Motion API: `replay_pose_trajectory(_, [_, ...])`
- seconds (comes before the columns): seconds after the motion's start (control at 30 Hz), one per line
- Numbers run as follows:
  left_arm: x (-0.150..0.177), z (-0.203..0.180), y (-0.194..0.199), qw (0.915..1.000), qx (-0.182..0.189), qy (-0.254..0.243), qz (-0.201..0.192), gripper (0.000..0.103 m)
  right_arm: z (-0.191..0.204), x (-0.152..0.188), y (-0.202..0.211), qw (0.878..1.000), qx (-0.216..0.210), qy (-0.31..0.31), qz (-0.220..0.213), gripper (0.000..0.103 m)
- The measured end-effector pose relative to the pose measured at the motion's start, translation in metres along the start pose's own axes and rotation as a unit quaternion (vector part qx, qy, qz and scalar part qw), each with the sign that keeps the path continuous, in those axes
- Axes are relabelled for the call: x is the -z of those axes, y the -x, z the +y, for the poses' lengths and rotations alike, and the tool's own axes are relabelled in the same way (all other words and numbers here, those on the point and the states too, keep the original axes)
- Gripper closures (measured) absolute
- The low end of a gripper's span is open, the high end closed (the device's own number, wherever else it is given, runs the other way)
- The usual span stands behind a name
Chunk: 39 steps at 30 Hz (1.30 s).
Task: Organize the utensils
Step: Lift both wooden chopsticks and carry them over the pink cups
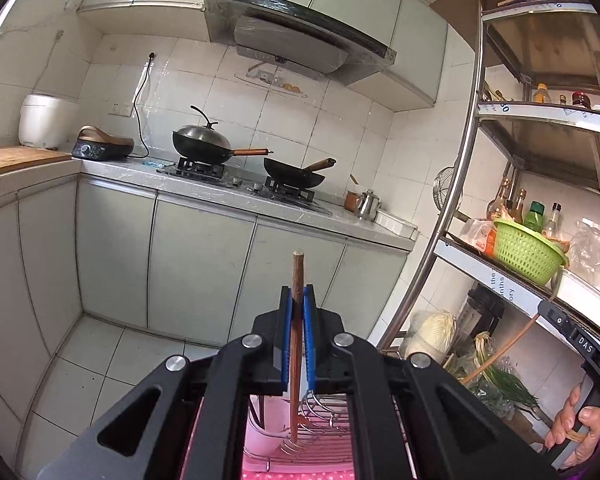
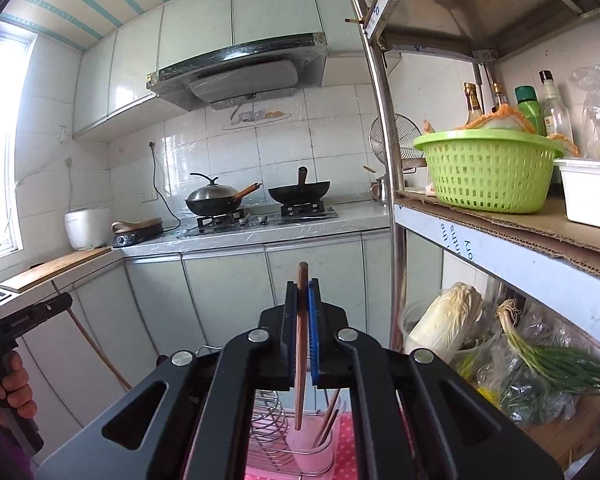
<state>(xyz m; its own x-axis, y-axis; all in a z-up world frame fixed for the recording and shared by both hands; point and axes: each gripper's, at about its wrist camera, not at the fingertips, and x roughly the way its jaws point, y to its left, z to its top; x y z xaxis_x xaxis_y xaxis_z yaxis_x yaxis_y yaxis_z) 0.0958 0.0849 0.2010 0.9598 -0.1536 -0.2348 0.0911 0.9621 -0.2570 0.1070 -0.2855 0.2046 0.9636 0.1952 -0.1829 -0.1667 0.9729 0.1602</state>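
Blue pads of the left gripper (image 1: 298, 300) are clenched on a brown wooden chopstick (image 1: 296, 344) in the left wrist view; its long axis runs from 12 to 6 o'clock, the top end poking above the fingertips and the lower end hanging down over a wire dish rack (image 1: 320, 420) on a pink surface. Beyond, at 11 o'clock, a lidded wok (image 1: 202, 146) and an open wok (image 1: 294, 174) sit on the stove, and a metal shelf (image 1: 460, 184) with a green basket (image 1: 526, 250) stands at 3 o'clock. In the right wrist view, the right gripper (image 2: 302, 300) is likewise clamped on a flat wooden utensil handle (image 2: 301, 344), upright with a slight lean, its lower end hanging just above a pink cup (image 2: 312, 448) that holds other chopsticks (image 2: 328, 420) beside the rack. At 9 o'clock a hand (image 2: 8, 384) grips the other tool's handle, well apart.
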Motion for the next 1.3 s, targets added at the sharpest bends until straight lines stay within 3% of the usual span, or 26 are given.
replay_pose_trajectory(0.2, [0.007,0.002,-0.018,0.9996,-0.019,-0.013,-0.014,0.098,-0.004,0.013,-0.022,1.0,0.009,0.0,0.023,0.098])
replay_pose_trajectory(0.6, [0.02,0.003,-0.047,0.9993,-0.015,-0.017,-0.029,0.098,-0.004,0.033,-0.047,0.998,0.013,0.003,0.054,0.098])
replay_pose_trajectory(0.8, [0.04,0.0,-0.064,0.9992,-0.019,-0.035,-0.004,0.098,-0.005,0.046,-0.057,0.997,0.01,-0.001,0.078,0.098])
replay_pose_trajectory(1.3, [0.1,0.005,-0.111,0.9931,-0.017,-0.031,0.112,0.097,-0.011,0.093,-0.091,0.987,0.0,-0.026,0.16,0.098])
